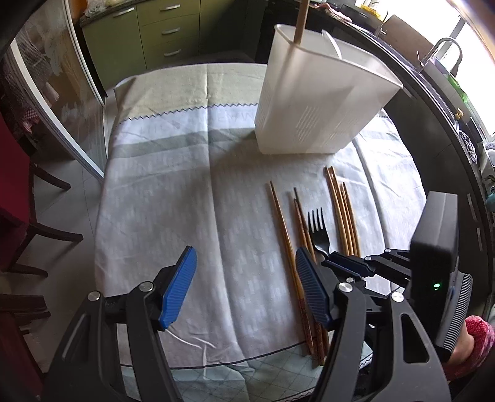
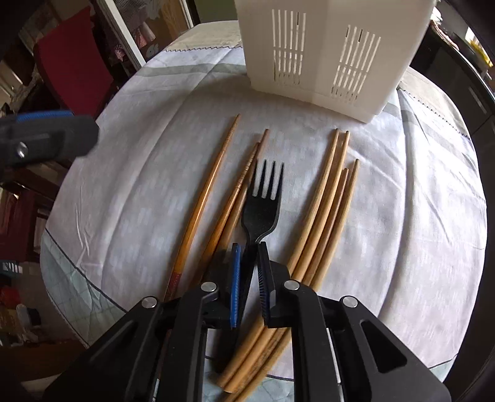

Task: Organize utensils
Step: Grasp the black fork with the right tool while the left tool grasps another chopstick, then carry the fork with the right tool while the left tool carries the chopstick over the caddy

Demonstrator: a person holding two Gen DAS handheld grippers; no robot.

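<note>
A black plastic fork (image 2: pixel 261 213) lies on the cloth between dark brown chopsticks (image 2: pixel 204 198) on its left and a bunch of pale bamboo chopsticks (image 2: pixel 324 198) on its right. My right gripper (image 2: pixel 249 247) is shut on the fork's handle, just below the head. In the left wrist view the fork (image 1: pixel 318 228) and the right gripper (image 1: pixel 329 259) show at the right. My left gripper (image 1: pixel 246 256) stands open over bare cloth, its right pad above the brown chopsticks (image 1: pixel 283 225). A white slotted utensil holder (image 1: pixel 321 102) stands behind, with a wooden stick (image 1: pixel 300 21) in it.
The table wears a pale patterned cloth (image 1: pixel 185 185), whose front edge lies close under both grippers. A red chair (image 2: pixel 74 62) stands at the left. A dark counter with a tap (image 1: pixel 445 52) curves along the right. A pink-sleeved hand (image 1: pixel 476 334) holds the right gripper.
</note>
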